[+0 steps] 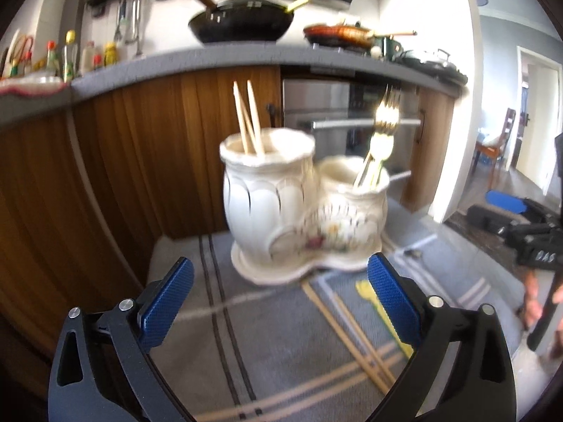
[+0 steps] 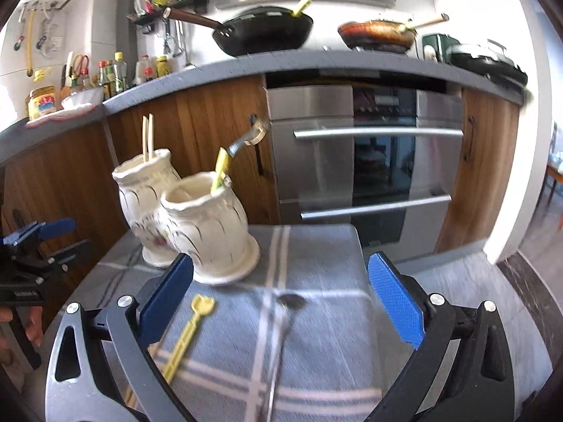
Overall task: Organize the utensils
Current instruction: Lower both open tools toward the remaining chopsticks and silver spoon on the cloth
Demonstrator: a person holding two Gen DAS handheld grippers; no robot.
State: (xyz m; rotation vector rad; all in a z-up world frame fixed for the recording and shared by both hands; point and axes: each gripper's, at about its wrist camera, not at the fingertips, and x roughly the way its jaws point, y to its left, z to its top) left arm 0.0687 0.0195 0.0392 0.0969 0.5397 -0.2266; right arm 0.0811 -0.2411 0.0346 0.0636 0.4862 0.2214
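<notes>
Both tongs stand released and empty; right gripper [image 2: 280, 302] frames a metal spoon [image 2: 281, 334] at lower centre, seemingly the next pick; left gripper [image 1: 280, 302] faces the holder [image 1: 299, 211] at centre, chopsticks [image 1: 352, 334] lower right; straddle the handle squarely before closing

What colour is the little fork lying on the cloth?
Yellow. The fork shows best in the right wrist view, lying flat on the grey striped cloth.
</notes>
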